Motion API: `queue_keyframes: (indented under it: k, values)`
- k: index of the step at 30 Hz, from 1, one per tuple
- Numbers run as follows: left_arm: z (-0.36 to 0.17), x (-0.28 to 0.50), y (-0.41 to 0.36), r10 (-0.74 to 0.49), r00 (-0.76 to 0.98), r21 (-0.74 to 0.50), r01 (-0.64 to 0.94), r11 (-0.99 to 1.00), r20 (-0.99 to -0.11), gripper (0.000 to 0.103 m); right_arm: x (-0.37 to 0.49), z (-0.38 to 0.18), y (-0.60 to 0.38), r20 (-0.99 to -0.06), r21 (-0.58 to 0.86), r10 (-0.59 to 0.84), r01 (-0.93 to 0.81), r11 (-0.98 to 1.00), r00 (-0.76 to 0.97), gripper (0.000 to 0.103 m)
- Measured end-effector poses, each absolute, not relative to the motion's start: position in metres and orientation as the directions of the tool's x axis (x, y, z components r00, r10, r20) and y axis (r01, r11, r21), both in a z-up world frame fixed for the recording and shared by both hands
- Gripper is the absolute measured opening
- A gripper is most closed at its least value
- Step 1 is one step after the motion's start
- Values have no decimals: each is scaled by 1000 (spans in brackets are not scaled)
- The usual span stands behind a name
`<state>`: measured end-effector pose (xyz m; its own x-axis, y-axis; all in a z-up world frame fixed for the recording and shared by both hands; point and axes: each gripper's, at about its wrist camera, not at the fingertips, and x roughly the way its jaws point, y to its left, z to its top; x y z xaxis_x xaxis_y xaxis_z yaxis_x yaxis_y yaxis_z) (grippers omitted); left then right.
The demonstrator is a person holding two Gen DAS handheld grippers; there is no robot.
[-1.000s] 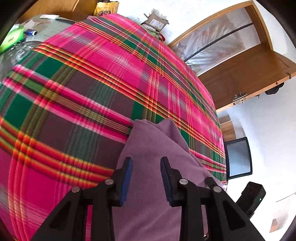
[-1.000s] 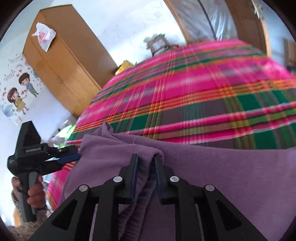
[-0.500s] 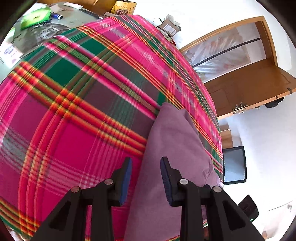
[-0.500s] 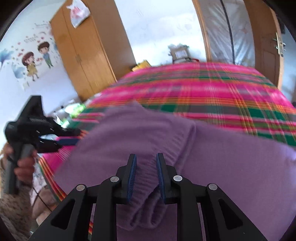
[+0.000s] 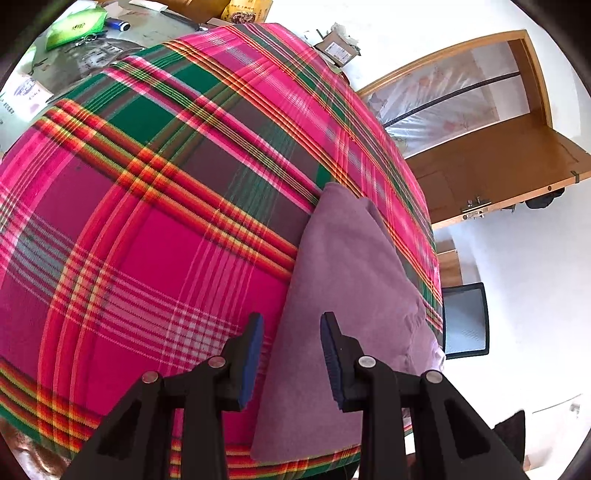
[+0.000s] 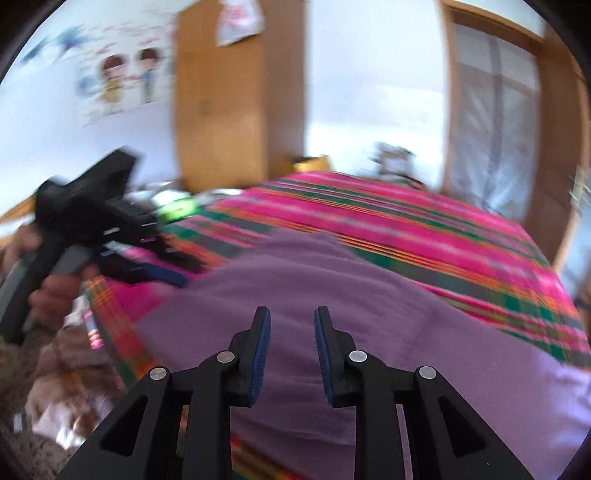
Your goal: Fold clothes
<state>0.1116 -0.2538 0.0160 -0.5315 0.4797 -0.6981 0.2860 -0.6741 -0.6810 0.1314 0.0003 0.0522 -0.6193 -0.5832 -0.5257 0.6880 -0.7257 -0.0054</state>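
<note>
now the right tongs (image 6: pixel 291 345) are standing parted above the purple garment (image 6: pixel 369 332), nothing between the blue pads (image 6: pixel 260 350); the jaws have just been opening, and the cloth is lying loose beneath them rather than pinched. the left tongs (image 5: pixel 291 356) are also gaping wide, hovering over the near left edge of the purple garment (image 5: pixel 343 314), with the pads clear of the fabric on both sides.

in the left wrist view the garment is lying as a long folded strip, running from the near edge of the bed toward a pointed far corner, sitting toward the right side of the pink, green and orange plaid blanket (image 5: pixel 147 221). in the right wrist view, which is blurring with motion, the same garment is spreading broad and fairly flat across the near part of the plaid blanket (image 6: pixel 406 236).

further out, at the left of the right wrist view, a hand (image 6: pixel 55 291) is holding the left tongs (image 6: pixel 166 275) near the garment's left edge. beyond the bed a wooden wardrobe (image 6: pixel 221 103) is standing against the far wall, with cartoon wall stickers (image 6: pixel 125 77) to its left. in the left wrist view a cluttered worktop (image 5: pixel 92 48) is showing at the far left, carrying a green packet (image 5: pixel 75 27), and an open wooden door (image 5: pixel 491 166) is standing at the right.
</note>
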Motion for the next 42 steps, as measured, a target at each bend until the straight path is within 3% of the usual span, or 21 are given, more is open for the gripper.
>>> queue_keyframes:
  k: [2, 9, 15, 22, 32, 35, 42]
  values:
    - [14, 113, -253, 488, -516, -679, 287, -676, -704, 32, 139, 50, -20, -533, 4, -636, 750, -661, -558, 31]
    - [9, 122, -252, 543, -480, -704, 267, -658, -689, 32, 150, 30, -63, -588, 19, -680, 833, -554, -438, 32]
    - [3, 126, -253, 609, -459, -750, 240, -616, -647, 33, 148, 22, -63, -582, 37, -678, 818, -574, -450, 32]
    - [-15, 121, -263, 721, -446, -847, 271, -456, -531, 33, 138, 18, -48, -570, 95, -675, 778, -621, -469, 32]
    - [-16, 128, -262, 720, -439, -844, 284, -456, -537, 32, 152, 18, -43, -554, 91, -685, 783, -615, -474, 32]
    - [-14, 129, -260, 705, -439, -831, 300, -469, -557, 15, 155, 20, -43, -550, 69, -677, 781, -621, -490, 32]
    - [1, 130, -261, 716, -454, -848, 273, -454, -530, 13, 183, 26, -56, -485, -156, -631, 770, -618, -605, 32]
